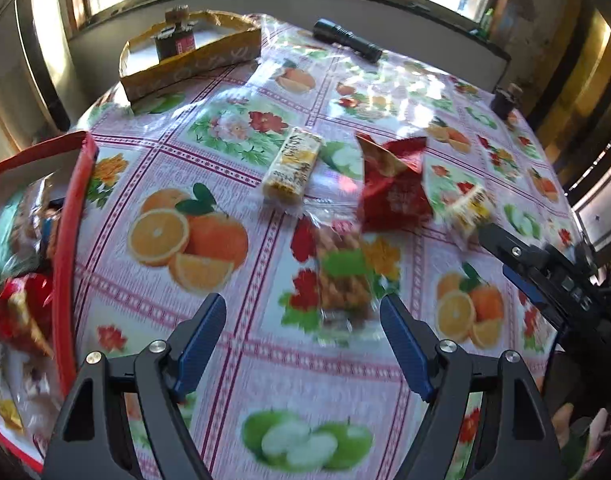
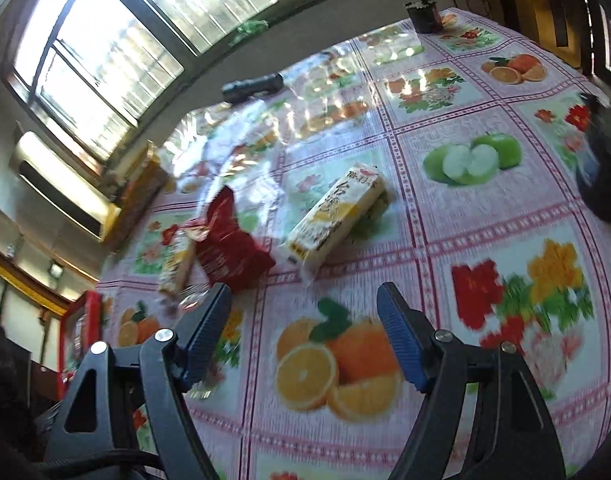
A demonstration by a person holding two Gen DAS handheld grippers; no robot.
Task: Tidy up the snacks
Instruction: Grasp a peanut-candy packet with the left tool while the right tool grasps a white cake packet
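The left gripper (image 1: 303, 344) hung with its jaws spread and empty just above the fruit-print tablecloth (image 1: 157, 320). Directly ahead, almost between the fingertips, lay a clear packet of golden snacks (image 1: 341, 276), its long axis running away from the tool. Beyond it sat a red foil bag (image 1: 391, 184) and a yellow wrapped bar (image 1: 291, 166). The right gripper (image 2: 303, 340), also parted and empty, was farther off, so the left seemed better placed. The red tray (image 1: 67, 264) of collected snacks stood to its left.

A glossy plastic tablecloth (image 1: 241, 352) is seen. The red snack bag (image 1: 393, 184) is made of shiny crinkled foil. The gripper fingers (image 1: 199, 344) are faced with ribbed blue pads; the flashlight (image 1: 347, 40) looks matt black.
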